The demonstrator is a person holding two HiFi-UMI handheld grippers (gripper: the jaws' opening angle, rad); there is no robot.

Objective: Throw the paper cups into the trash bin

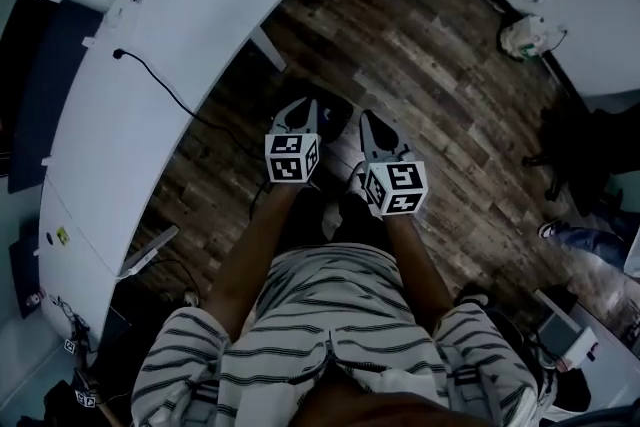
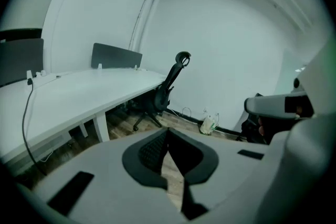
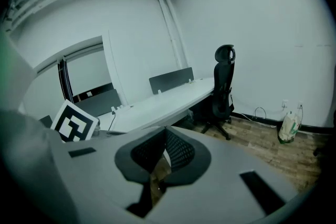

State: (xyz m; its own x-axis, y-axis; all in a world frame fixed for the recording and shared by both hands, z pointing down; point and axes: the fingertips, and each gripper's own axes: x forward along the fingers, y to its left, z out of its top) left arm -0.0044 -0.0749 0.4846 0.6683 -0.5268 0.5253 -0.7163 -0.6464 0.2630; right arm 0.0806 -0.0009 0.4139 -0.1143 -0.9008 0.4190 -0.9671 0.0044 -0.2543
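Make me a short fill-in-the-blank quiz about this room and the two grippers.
1. The jaws of the left gripper and the right gripper are both ___, with nothing between them.
2. The floor is laid with ___ planks.
3. The office chair beside the white desk is ___.
Missing words: shut; wooden; black.

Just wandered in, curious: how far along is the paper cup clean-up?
Done: nothing visible; no paper cup or trash bin is in view. In hand: nothing; the left tongs and right tongs are both shut and empty above the wooden floor. Left: the whole job.
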